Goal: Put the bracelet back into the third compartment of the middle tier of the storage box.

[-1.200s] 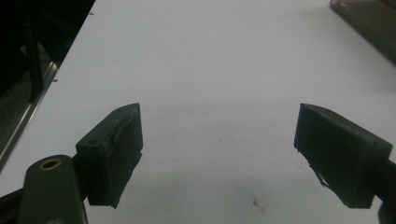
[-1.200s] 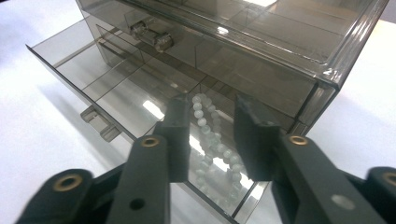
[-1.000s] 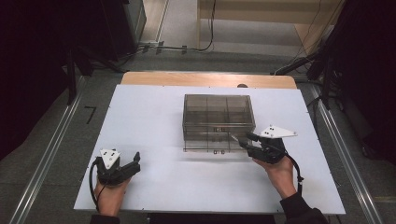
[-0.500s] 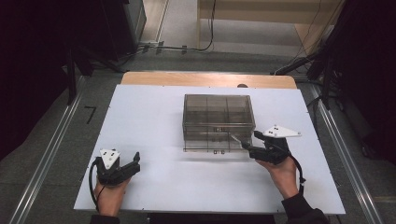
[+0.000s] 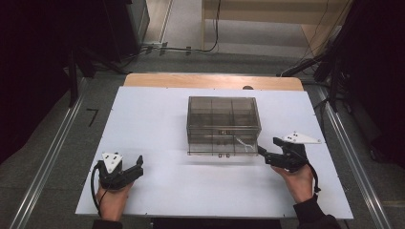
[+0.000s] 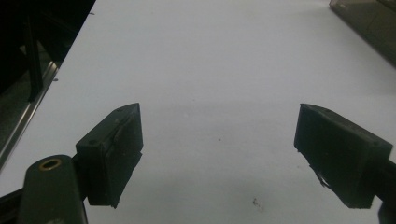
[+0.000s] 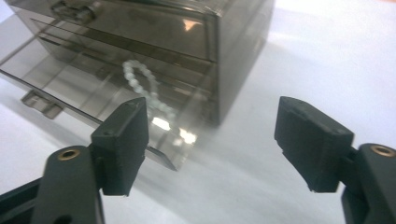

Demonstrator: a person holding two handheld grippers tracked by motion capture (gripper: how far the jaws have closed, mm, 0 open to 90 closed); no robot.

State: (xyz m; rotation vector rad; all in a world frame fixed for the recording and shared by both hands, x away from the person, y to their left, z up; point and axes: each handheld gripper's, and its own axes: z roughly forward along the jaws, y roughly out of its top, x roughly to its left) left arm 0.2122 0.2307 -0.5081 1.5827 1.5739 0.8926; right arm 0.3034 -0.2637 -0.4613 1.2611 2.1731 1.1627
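A smoky see-through drawer box (image 5: pixel 222 114) stands mid-table. Its bottom drawer (image 5: pixel 217 149) is pulled out toward me. A string of white beads (image 7: pixel 140 88) lies in the drawer's right end, small in the high view (image 5: pixel 242 142). My right gripper (image 5: pixel 263 153) sits just off the drawer's right front corner, pointing left at it. In the right gripper view its jaws (image 7: pixel 212 144) stand wide; they have just been opening and nothing is gripped between them. My left gripper (image 5: pixel 138 164) rests at the front left of the table, open (image 6: pixel 219 154) over bare white surface.
The white tabletop (image 5: pixel 157 119) has a wooden strip (image 5: pixel 210 81) along its far edge. Metal rails (image 5: pixel 47 162) run along both sides. Dark equipment and cables stand on the floor beyond.
My right gripper has drawn back from the drawer, to the right and toward me, and its jaws have spread wider. The left gripper has stayed put.
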